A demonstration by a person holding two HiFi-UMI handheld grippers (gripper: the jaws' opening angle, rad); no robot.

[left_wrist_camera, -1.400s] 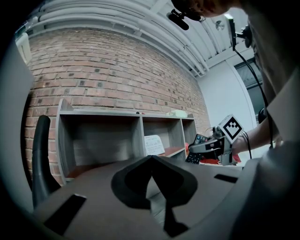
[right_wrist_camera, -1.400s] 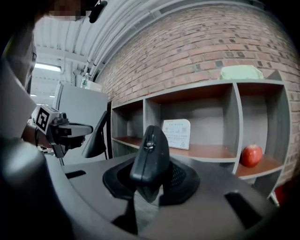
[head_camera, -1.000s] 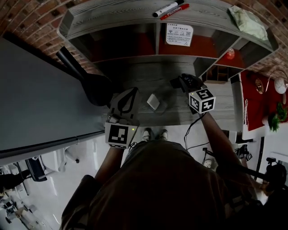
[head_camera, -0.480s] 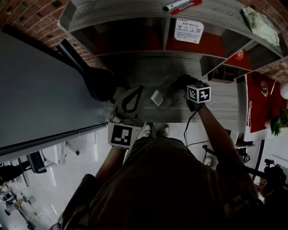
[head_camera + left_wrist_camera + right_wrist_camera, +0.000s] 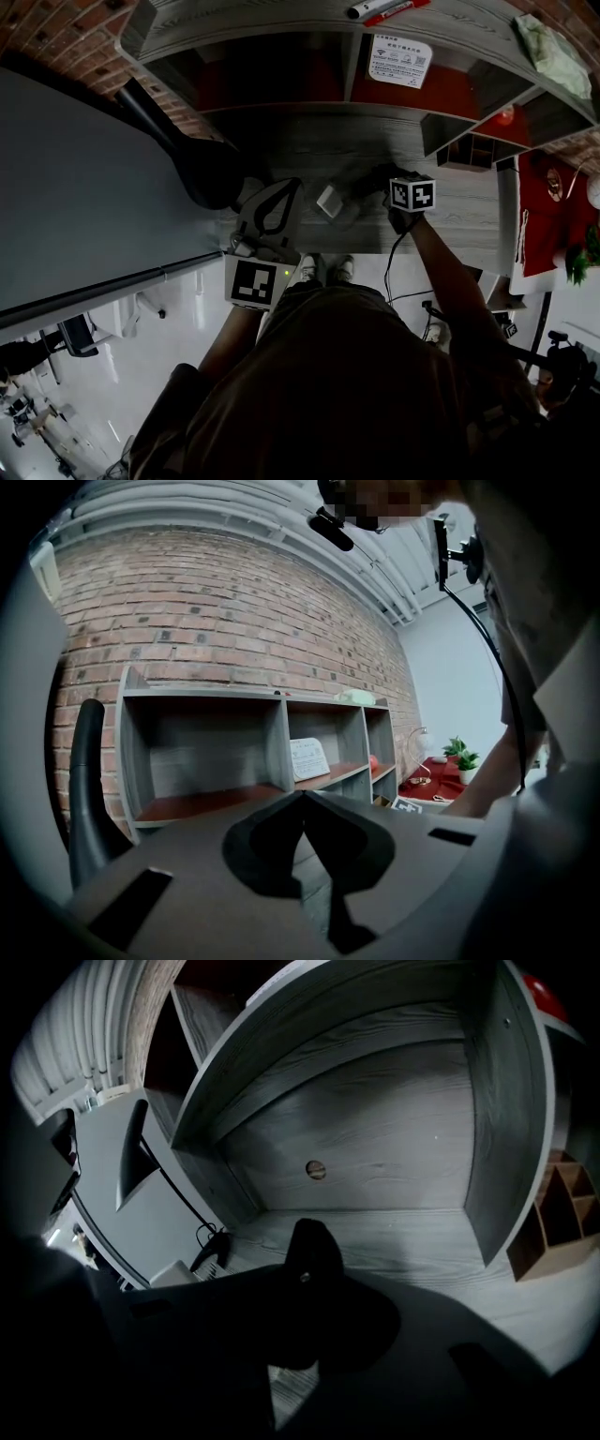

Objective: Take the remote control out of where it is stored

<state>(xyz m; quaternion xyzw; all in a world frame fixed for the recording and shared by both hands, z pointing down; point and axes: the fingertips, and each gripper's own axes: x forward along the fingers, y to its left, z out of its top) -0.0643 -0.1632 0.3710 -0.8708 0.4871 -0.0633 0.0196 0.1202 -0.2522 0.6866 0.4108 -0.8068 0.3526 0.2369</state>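
— Both fingers of the right gripper [image 5: 305,1288]: clamping on anything?
— Clamping on the black remote control [image 5: 314,1241], holding it out of the shelf unit [image 5: 277,733], tilting down over the grey tabletop [image 5: 412,1241] in front of the open recess.
— And on the left gripper [image 5: 302,795]?
— Pressing together at the tips, gripping nothing, pointing level toward the shelf compartments and the brick wall [image 5: 234,602].
— Seeing anything else?
— Seeing a small white block [image 5: 328,200] resting on the tabletop between the two grippers.
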